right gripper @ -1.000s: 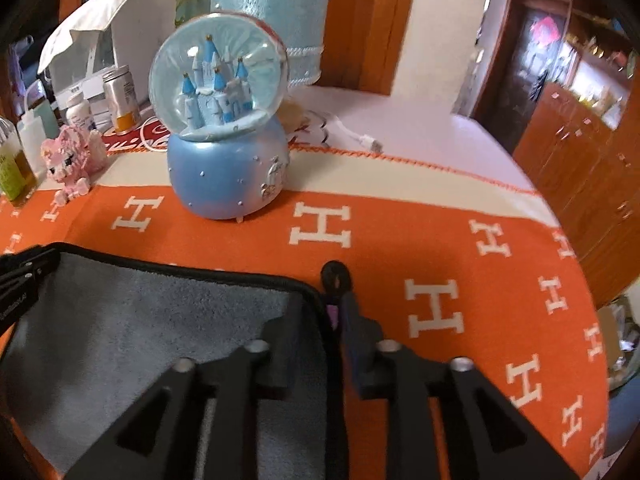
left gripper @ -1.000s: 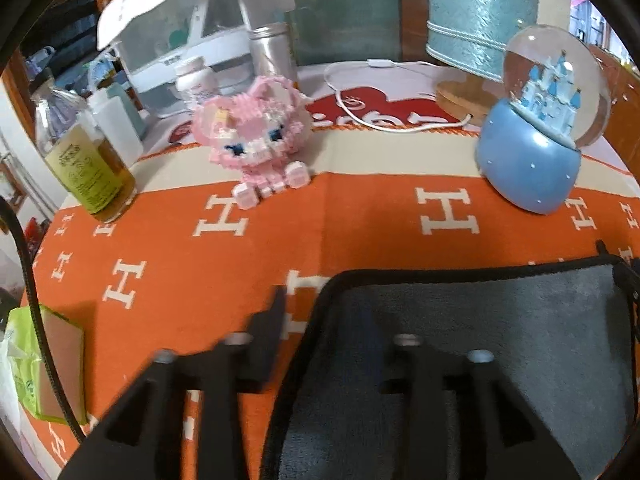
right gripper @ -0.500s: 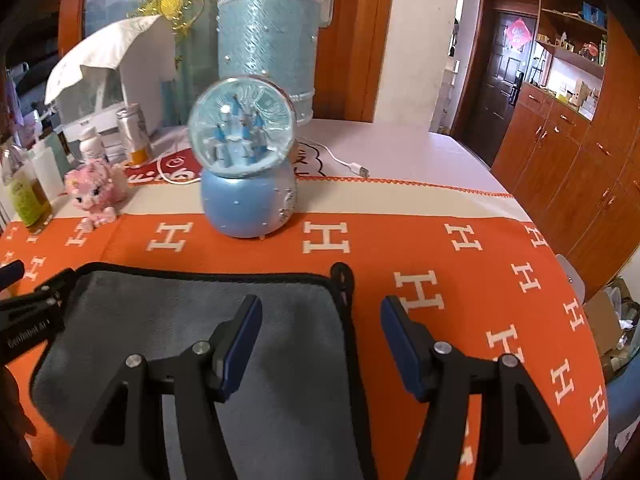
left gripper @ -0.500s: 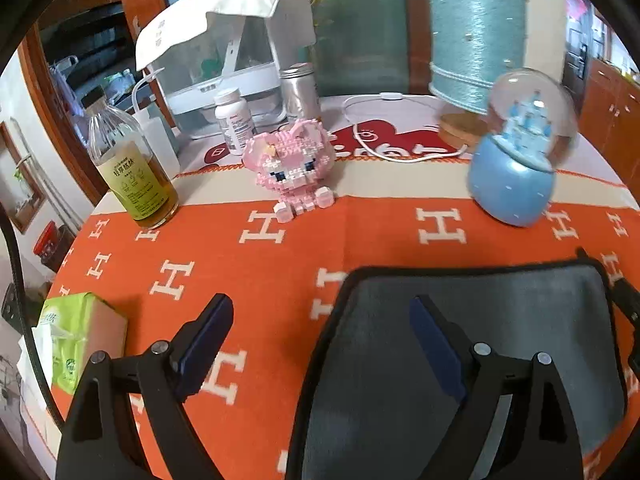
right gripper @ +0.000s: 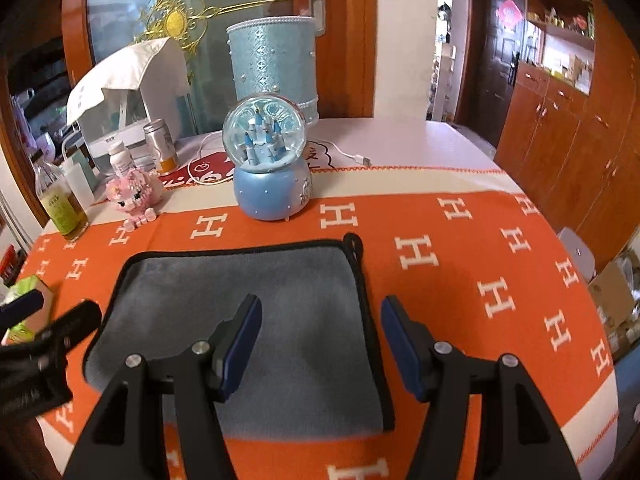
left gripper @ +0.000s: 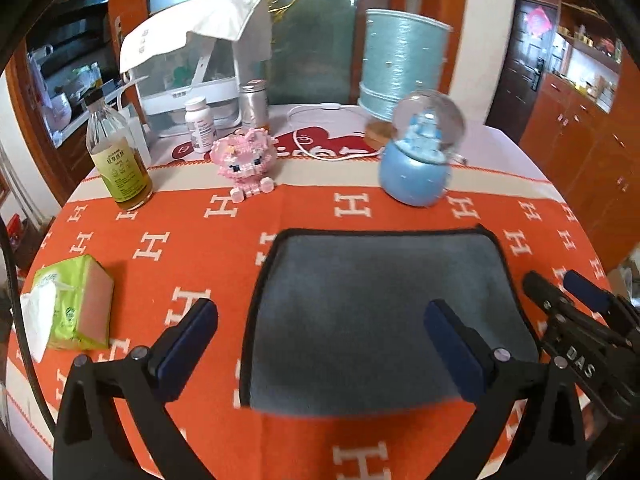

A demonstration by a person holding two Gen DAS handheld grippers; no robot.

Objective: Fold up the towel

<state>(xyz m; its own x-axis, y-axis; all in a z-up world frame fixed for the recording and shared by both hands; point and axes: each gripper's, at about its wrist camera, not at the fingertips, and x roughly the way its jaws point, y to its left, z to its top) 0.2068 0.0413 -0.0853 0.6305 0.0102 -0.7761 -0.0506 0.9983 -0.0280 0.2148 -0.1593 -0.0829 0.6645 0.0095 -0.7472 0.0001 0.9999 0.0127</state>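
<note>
A grey towel point(left gripper: 380, 312) with black trim lies flat, folded over, on the orange tablecloth; it also shows in the right wrist view point(right gripper: 280, 320). My left gripper point(left gripper: 320, 344) is open and empty, raised above the towel's near left edge. My right gripper point(right gripper: 320, 340) is open and empty, raised above the towel's near right edge. The right gripper also shows at the right of the left wrist view point(left gripper: 572, 300). A small black loop point(right gripper: 354, 242) sticks out at the towel's far right corner.
A blue snow globe point(left gripper: 420, 160) and a pink block toy point(left gripper: 246, 164) stand behind the towel. An oil bottle point(left gripper: 118, 152) and a green tissue pack point(left gripper: 72, 308) are at the left. A teal lamp point(left gripper: 400, 64), jars and a white appliance point(left gripper: 192, 52) stand further back.
Both grippers have opened, let go of the towel's far corners, and drawn back and up. The towel now lies flat on the cloth.
</note>
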